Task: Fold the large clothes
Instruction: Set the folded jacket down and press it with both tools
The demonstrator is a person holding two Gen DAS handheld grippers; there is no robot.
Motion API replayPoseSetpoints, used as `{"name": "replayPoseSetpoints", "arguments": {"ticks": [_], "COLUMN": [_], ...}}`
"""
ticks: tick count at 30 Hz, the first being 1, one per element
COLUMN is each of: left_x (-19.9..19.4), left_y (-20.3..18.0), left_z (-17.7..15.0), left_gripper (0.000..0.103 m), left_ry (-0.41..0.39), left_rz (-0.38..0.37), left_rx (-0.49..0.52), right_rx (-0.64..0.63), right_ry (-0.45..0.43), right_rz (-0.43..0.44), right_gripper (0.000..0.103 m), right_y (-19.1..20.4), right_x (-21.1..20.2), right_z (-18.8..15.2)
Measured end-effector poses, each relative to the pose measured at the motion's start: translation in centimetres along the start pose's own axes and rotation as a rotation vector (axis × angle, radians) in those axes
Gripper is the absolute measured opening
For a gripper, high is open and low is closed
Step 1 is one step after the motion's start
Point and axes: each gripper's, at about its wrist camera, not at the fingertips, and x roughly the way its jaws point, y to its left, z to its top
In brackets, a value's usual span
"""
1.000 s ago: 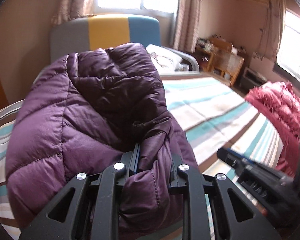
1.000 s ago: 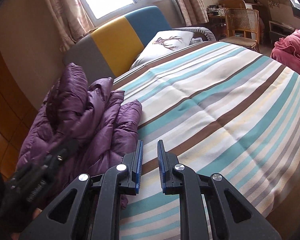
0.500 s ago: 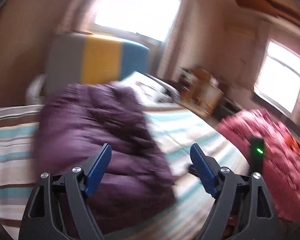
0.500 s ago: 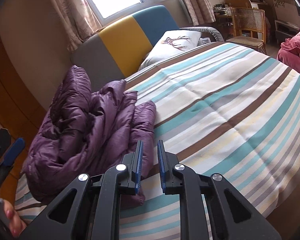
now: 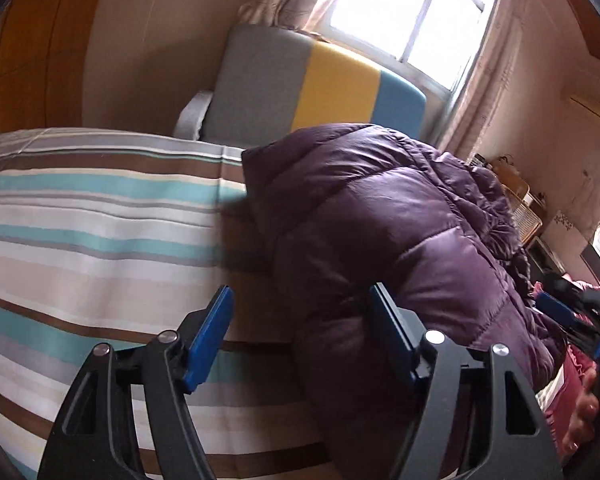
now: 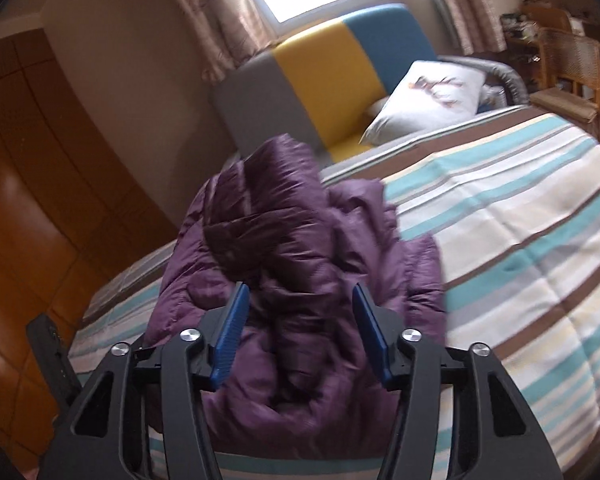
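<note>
Purple down jacket (image 5: pixel 400 240) sits bunched in a puffy heap on the striped bed (image 5: pixel 80 240), near its edge by the sofa (image 5: pixel 312 84). Left tool (image 5: pixel 300 332): jaws just narrowed slightly, apart, holding nothing. Right tool (image 6: pixel 298 328): jaws just opened, empty, over the heap. Risk: slick padding springs open; pinching one layer drags the whole bundle.

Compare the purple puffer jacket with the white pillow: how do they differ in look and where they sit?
The purple jacket is dark, shiny and quilted, while the white pillow is pale with a printed motif. The jacket sits bunched in a tall heap on the striped bedspread; the pillow leans, smooth and flat, against the colour-block headboard. Both are soft, padded things on the same bed.
</note>
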Motion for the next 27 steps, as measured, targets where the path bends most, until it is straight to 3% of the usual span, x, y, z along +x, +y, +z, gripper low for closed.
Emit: {"name": "replayPoseSetpoints", "arguments": {"ticks": [1,3,5,9,13,21,25,27], "left_x": [0.1,-0.1,0.2,0.5,0.4,1.5,1.3,1.1], "left_y": [-0.3,-1.0,-2.4,-3.9,-6.0,-8.9,-8.8,-8.8], "left_z": [0.0,0.1,0.4,0.9,0.4,-1.0,-1.1,-1.0], "left_gripper": [0.063,0.054,0.05,0.05,0.05,0.051,0.051,0.051], "left_ry": [0.005,0.007,0.005,0.018,0.029,0.043,0.048,0.049], "left_rz": [-0.012,-0.008,0.005,-0.014,-0.032,0.073,0.076,0.076], "left_rx": [0.004,0.045,0.094,0.152,0.215,0.349,0.34,0.332], "right_rx": [0.002,-0.022,-0.023,0.037,0.099,0.086,0.119,0.096], "right_ry": [0.023,0.077,0.063,-0.014,0.002,0.023,-0.001,-0.051], "right_rz": [0.005,-0.01,-0.028,-0.056,-0.124,-0.16,-0.123,-0.145], "right_gripper": [0.046,0.018,0.008,0.006,0.006,0.006,0.009,0.02], "right_y": [0.1,0.5,0.2,-1.9,-5.2,-7.2,-7.4,-6.9], "right_x": [0.9,2.5,2.0,-0.7,-0.6,1.6,-0.1,-1.3], "right_z": [0.2,0.4,0.8,0.9,-0.6,-2.3,-1.7,-1.0]}}
